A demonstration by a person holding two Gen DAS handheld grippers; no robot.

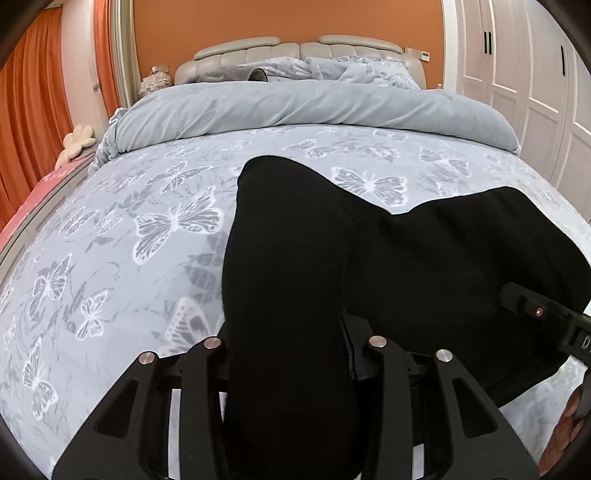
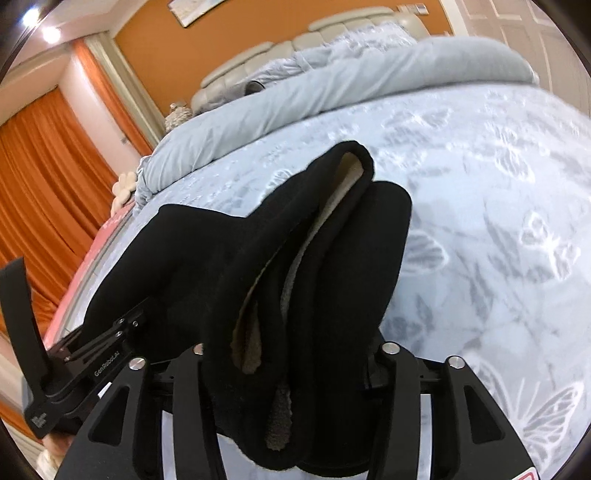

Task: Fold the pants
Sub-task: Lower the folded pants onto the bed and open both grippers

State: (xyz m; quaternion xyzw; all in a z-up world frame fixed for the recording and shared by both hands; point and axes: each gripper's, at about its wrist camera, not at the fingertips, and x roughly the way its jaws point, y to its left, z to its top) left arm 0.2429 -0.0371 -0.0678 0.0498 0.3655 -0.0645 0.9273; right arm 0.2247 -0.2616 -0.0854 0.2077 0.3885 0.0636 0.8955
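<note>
1. Black pants (image 1: 295,280) are seen held above a bed, bunched thickly in front of both wrist cameras and blocking much of each view; a pale fleecy lining shows at an opening in the right wrist view (image 2: 258,295).
2. The left gripper (image 1: 291,354) is closed on a fold of the pants, the fabric pinched between its jaws and draped over them.
3. The right gripper (image 2: 291,354) is likewise clamped on the pants, cloth filling the gap between its fingers; its tip is also caught at the right edge of the left wrist view (image 1: 524,302), touching the cloth.
4. The far end of the garment is seen lying on the butterfly-print bedsheet (image 1: 147,229).
5. A grey duvet (image 1: 295,107) is rolled back across the bed near the padded headboard (image 1: 258,51), with pillows (image 1: 362,68) behind it.
6. An orange wall (image 1: 288,18), orange curtains (image 1: 29,122) and white wardrobe doors (image 1: 517,66) are seen around the bed.
</note>
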